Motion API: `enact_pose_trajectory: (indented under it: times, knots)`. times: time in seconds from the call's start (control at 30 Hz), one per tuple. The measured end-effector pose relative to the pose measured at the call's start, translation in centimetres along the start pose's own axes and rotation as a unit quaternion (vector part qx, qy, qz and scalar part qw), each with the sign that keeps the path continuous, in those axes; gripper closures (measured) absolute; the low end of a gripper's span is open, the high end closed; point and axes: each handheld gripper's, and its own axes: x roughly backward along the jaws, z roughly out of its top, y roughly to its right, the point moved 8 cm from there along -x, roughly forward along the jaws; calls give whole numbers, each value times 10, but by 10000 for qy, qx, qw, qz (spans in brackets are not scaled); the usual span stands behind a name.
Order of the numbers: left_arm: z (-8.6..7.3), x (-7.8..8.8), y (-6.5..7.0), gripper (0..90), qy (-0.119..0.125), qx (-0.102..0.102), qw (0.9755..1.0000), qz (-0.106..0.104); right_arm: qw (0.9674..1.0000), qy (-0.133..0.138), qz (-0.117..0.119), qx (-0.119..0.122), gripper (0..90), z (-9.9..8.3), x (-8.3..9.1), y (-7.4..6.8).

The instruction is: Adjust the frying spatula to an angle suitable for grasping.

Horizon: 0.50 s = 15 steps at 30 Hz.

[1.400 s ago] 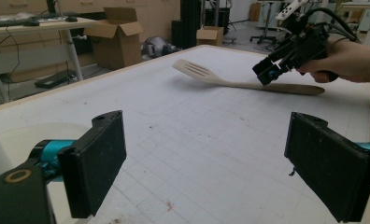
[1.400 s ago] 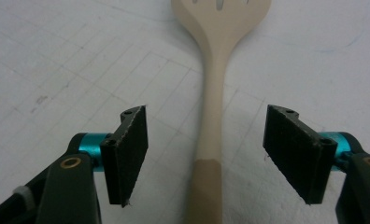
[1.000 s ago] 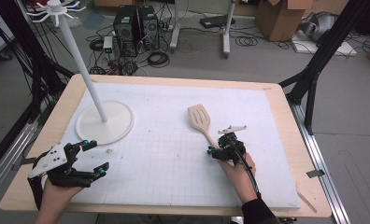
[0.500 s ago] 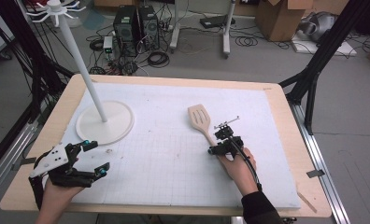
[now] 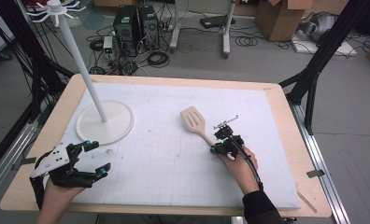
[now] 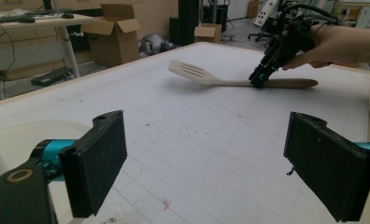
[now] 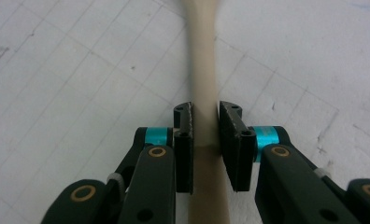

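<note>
A pale wooden slotted spatula (image 5: 193, 120) lies flat on the white gridded mat, its handle pointing toward the person's right hand. My right gripper (image 5: 214, 148) points down at the handle. Its jaws have just been closing and now both pads press on the sides of the handle (image 7: 202, 56). In the right gripper view the right gripper (image 7: 205, 122) pinches the handle at mid-length. From the left gripper view the spatula (image 6: 192, 72) and the right gripper (image 6: 259, 80) sit far across the mat. My left gripper (image 5: 99, 157) rests at the near left, wide open with nothing between its jaws (image 6: 206, 172).
A white stand with a round base (image 5: 105, 122) and a tall pole topped with hooks rises at the left of the mat. The wooden table edge (image 5: 286, 116) borders the mat. Boxes, cables and computer cases sit on the floor beyond.
The right gripper's jaws have closed onto the spatula handle after a small shift toward it. The left gripper and the spatula have stayed in place.
</note>
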Motion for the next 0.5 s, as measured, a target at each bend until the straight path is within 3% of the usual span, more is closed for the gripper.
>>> enact_pose_trajectory:
  times: [0.27,0.5]
  knots:
    - [-1,-1,0,136,-15,2,10000,4,9985,511,200,-26,767,3,9,1]
    - [-1,-1,0,136,-17,5,10000,7,9945,927,494,53,767,8,21,-4]
